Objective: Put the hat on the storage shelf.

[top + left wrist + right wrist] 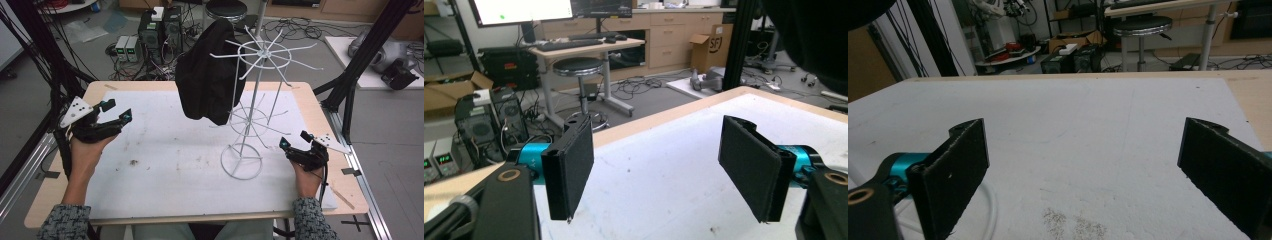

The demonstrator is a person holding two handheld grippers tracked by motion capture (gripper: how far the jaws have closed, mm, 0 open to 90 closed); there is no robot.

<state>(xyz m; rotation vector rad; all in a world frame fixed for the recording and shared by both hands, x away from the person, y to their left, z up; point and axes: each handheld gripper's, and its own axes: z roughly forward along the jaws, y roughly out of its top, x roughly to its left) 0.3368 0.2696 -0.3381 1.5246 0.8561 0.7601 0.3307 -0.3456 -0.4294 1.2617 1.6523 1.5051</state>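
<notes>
The left gripper (116, 111) hovers over the left edge of the white mat (165, 150), its jaws spread wide with nothing between them. In the left gripper view the two black pads (569, 167) face each other across bare mat. The right gripper (295, 140) sits low at the right side of the mat, jaws likewise wide apart and empty, just beside the round base of a white wire rack (250, 105). The rack stands upright on the mat, right of centre, with thin arms fanning out from rings on its central post. A black cloth (210, 72) hangs from the rack's upper left arms, draping down well above the mat, apart from both grippers. The mat covers a wooden table (320, 107).
</notes>
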